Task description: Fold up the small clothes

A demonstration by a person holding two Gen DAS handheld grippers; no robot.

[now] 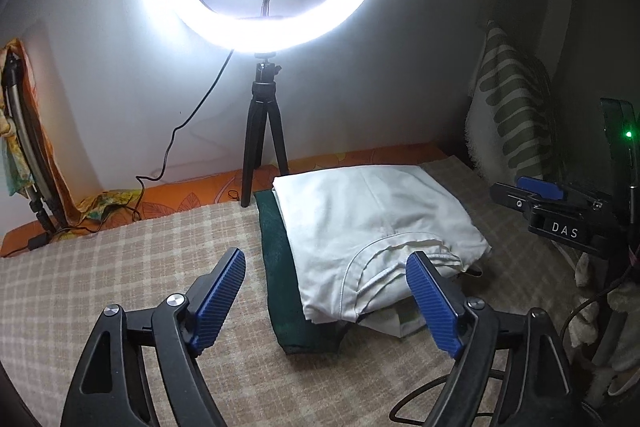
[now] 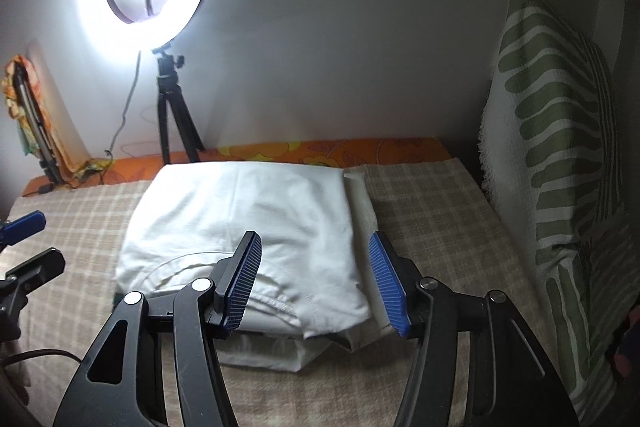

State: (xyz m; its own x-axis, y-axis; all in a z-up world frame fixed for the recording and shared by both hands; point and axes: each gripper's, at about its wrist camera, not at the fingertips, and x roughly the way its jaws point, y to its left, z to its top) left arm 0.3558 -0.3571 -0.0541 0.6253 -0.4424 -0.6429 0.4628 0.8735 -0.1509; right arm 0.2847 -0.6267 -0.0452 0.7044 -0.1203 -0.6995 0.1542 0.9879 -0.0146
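Observation:
A folded white garment (image 1: pixel 368 223) lies on top of a small pile on the checked bedcover (image 1: pixel 120 267). A dark green garment (image 1: pixel 280 267) sticks out under its left side. Another pale folded piece (image 2: pixel 364 219) shows under its right side. My left gripper (image 1: pixel 326 269) is open and empty, just above the pile's near left edge. My right gripper (image 2: pixel 316 255) is open and empty over the near right corner of the white garment (image 2: pixel 248 219). The right gripper also shows at the right edge of the left wrist view (image 1: pixel 540 199).
A lit ring light on a black tripod (image 1: pixel 262 131) stands at the far edge of the bed, its cable (image 1: pixel 168 155) trailing left. A green-striped towel (image 2: pixel 560 131) hangs at the right. Orange floral sheet (image 2: pixel 320 149) lines the wall side.

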